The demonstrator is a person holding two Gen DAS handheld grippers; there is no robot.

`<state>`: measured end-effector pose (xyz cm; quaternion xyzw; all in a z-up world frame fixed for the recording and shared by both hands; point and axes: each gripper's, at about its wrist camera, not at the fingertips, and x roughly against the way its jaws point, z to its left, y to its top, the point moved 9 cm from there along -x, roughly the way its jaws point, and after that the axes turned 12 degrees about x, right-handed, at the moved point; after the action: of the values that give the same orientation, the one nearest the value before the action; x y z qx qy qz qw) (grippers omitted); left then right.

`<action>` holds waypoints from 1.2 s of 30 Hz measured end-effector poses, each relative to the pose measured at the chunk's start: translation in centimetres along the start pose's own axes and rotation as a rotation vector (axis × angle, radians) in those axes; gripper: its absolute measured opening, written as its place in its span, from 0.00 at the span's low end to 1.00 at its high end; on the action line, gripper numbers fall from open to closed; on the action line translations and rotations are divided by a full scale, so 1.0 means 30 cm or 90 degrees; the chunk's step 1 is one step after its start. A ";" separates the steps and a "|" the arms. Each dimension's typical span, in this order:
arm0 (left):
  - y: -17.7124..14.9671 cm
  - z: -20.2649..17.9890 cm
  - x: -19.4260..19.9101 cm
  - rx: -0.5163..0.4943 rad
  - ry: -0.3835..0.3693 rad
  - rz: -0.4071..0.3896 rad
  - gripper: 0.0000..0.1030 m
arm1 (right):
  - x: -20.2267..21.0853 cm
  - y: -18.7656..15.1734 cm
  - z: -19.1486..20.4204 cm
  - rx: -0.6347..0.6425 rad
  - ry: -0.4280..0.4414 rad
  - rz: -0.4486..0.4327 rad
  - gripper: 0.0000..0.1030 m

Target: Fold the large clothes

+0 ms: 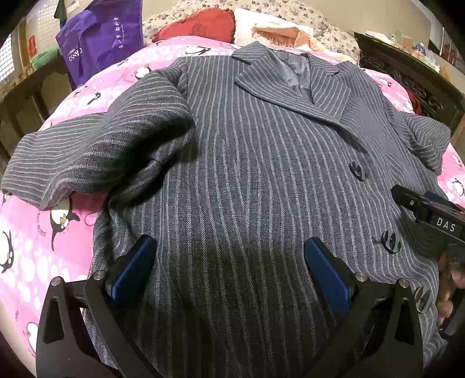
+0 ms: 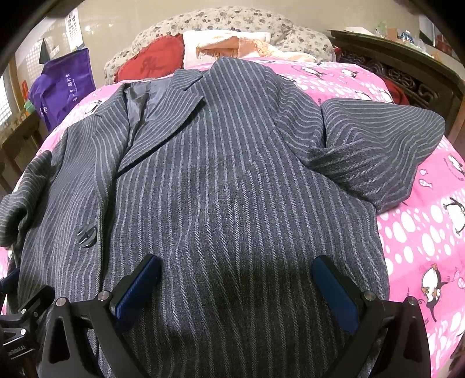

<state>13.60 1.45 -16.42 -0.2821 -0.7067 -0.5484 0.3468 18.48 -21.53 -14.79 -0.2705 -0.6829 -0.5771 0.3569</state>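
Note:
A grey pinstriped jacket (image 1: 247, 162) lies front up on a pink penguin-print bedspread (image 1: 32, 241), collar at the far end. Its left sleeve (image 1: 96, 157) is bunched and folded out to the left. Its right sleeve (image 2: 386, 151) lies crumpled out to the right. My left gripper (image 1: 229, 261) is open, low over the jacket's lower front, with nothing between the blue pads (image 1: 133, 267). My right gripper (image 2: 235, 279) is open over the jacket's right lower half. The jacket (image 2: 221, 174) fills that view. Part of the right gripper body (image 1: 433, 215) shows at the left wrist view's right edge.
Dark buttons (image 1: 389, 241) run down the jacket front. A red cushion (image 1: 200, 26), a white and peach cloth (image 1: 279, 29) and a floral pillow (image 2: 232, 20) lie at the bed's head. A purple bag (image 1: 101, 40) stands at the left. A dark carved wooden frame (image 2: 407, 78) borders the right.

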 end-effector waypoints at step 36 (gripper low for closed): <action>0.371 1.064 0.023 0.466 -0.074 -0.043 0.23 | 0.007 -0.001 -0.003 -0.004 0.005 -0.004 1.00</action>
<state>16.09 35.11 -14.46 -0.1466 -0.8834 -0.2535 0.3658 18.34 -21.62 -14.63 -0.2672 -0.6803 -0.5818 0.3569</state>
